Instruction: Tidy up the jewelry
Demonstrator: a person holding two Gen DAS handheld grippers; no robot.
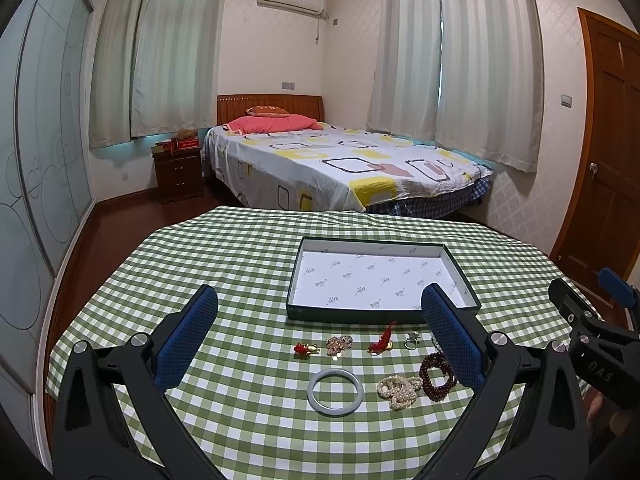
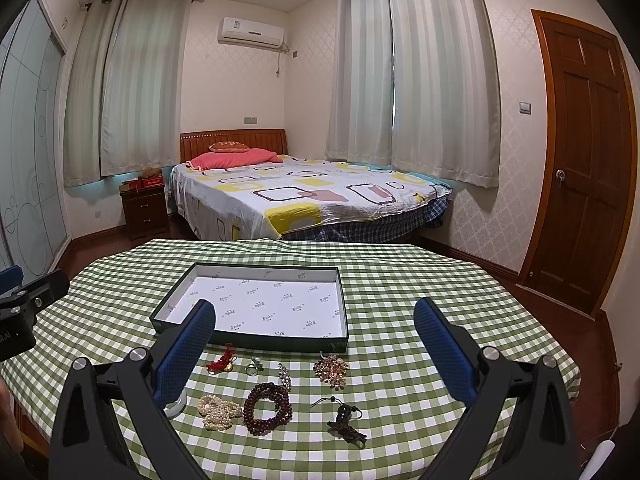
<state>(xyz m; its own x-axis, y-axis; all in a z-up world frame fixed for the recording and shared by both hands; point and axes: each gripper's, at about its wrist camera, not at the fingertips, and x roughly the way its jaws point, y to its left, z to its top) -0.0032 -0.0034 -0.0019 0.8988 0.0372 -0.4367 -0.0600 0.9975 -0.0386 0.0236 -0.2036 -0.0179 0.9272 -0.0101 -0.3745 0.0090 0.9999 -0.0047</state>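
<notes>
You are holding both grippers, left gripper (image 1: 320, 334) and right gripper (image 2: 316, 344), wide apart and empty, hovering above the jade bangle (image 1: 335, 392) and dark bead bracelet (image 2: 267, 408).

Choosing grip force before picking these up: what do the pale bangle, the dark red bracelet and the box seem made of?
Pale bangle: smooth, glossy, grey-white ring, probably jade or glass. Dark red bracelet: coiled strands of small round beads with a dull sheen, maybe wood or garnet. Box: thin straight walls, printed white lining, likely cardboard.

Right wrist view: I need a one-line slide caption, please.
Open right gripper hovers over jewelry on a green checked tablecloth, before an empty tray.
</notes>
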